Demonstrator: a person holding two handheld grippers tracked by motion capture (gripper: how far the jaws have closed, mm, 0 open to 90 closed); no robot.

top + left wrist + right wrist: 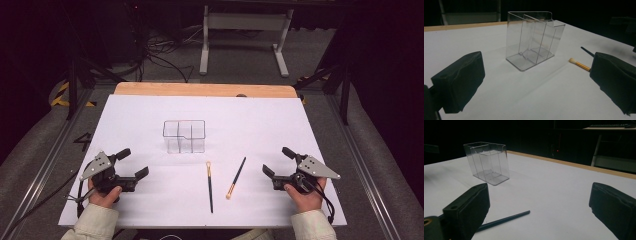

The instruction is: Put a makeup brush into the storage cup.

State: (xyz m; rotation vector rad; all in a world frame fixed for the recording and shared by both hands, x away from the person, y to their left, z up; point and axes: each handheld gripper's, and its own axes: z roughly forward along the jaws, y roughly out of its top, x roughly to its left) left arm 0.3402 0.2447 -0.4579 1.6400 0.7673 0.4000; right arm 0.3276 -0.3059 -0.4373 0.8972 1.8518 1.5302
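I held the left gripper and right gripper spread and empty over the worktop. Both makeup brushes, one and the other, lay between them, untouched. The clear organizer beyond stood empty; all the loading remained.

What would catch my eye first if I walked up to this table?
Probably the clear plastic organizer, standing upright and empty in the middle of the white table. Just in front of it lie two slim brushes, side by side and untouched. At either edge, a hand holds black tongs, the left tongs and the right tongs, both open and holding nothing.
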